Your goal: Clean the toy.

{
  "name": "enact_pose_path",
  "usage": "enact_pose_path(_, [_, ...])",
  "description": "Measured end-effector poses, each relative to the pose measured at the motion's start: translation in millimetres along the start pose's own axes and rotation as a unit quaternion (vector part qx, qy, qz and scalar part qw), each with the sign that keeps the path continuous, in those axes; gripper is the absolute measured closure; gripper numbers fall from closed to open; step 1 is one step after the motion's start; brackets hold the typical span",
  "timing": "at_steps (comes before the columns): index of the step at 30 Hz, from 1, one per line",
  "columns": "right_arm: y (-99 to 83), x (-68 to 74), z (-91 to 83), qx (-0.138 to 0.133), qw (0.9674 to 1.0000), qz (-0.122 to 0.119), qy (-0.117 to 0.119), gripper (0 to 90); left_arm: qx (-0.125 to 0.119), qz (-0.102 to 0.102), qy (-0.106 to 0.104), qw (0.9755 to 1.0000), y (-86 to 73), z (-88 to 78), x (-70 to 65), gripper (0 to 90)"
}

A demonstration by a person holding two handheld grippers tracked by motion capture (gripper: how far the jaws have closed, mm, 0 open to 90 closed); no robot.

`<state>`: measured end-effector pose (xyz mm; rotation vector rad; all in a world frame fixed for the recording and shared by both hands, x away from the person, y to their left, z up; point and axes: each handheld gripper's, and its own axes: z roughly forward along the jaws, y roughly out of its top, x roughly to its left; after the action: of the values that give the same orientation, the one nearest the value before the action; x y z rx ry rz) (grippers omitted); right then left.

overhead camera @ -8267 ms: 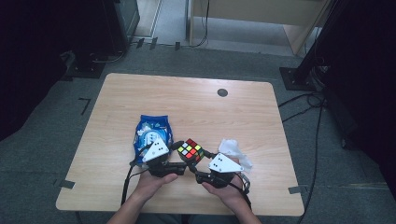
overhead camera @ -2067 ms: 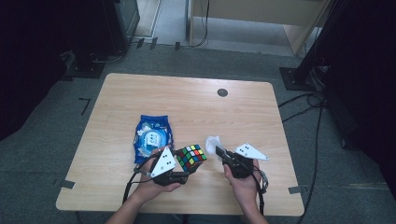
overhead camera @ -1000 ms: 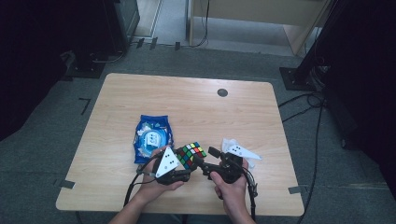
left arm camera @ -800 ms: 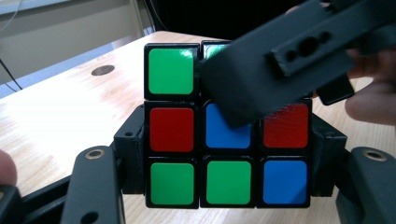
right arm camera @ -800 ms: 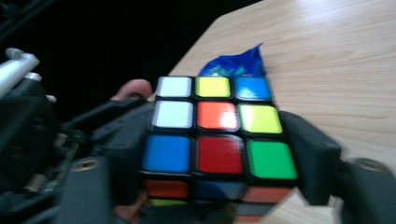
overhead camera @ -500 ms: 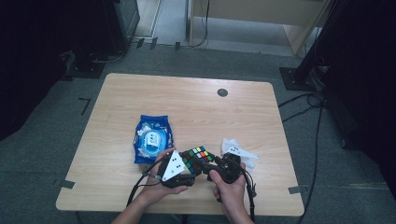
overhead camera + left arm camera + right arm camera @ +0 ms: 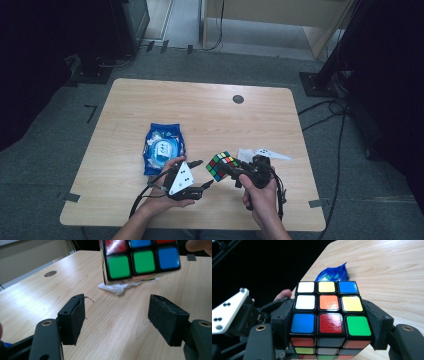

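Note:
A scrambled Rubik's cube (image 7: 222,165) hangs just above the table, held off its surface. My right gripper (image 7: 226,169) is shut on it, one jaw on each side. In the right gripper view the cube (image 7: 328,310) sits between the jaws with its white, yellow and blue row farthest from me. My left gripper (image 7: 202,173) stands open to the left of the cube, apart from it. In the left gripper view the cube (image 7: 140,260) floats above and beyond the open jaws, green and blue squares facing me.
A blue snack packet (image 7: 162,148) lies left of centre on the wooden table (image 7: 210,115). A crumpled white tissue (image 7: 246,153) lies behind the cube, also ahead of the left gripper (image 7: 117,287). A dark round grommet (image 7: 238,99) sits toward the far edge.
Half a second ago both grippers met at the cube. The left gripper has since let go, opened and drawn back to the left; the right gripper keeps the cube.

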<state>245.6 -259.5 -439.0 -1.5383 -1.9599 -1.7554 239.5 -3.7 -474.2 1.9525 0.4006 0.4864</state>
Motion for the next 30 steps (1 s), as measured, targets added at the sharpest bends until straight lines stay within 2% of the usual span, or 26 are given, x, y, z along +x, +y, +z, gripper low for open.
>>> enact_pose_path(3, [-2.3,1.2,4.1,0.013,0.9999,-0.002,0.005,34.4,-0.008,0.001,0.003,1.0,1.3,-2.1,0.6,30.7])
enact_pose_path(8, [-3.9,1.5,6.4,0.02,0.9997,0.004,0.012,34.3,-0.003,0.021,0.008,0.9997,4.3,-1.8,-4.1,30.0])
enact_pose_path(19, [-7.0,2.5,10.8,0.027,0.9996,0.006,0.004,34.1,0.0,0.029,0.021,0.9994,6.3,1.6,-10.5,18.9])
enact_pose_path(24, [-8.3,2.7,13.3,0.038,0.9992,0.008,0.003,33.7,-0.007,0.031,0.023,0.9992,8.6,2.4,-13.8,17.9])
enact_pose_path(28, [-12.3,5.0,18.9,0.053,0.9986,0.002,0.001,34.2,-0.011,0.035,0.024,0.999,9.9,2.5,-15.8,17.6])
enact_pose_path(30, [-13.2,6.8,20.8,0.055,0.9984,-0.007,-0.008,34.2,-0.01,0.039,0.025,0.9989,9.4,2.6,-16.3,17.6])
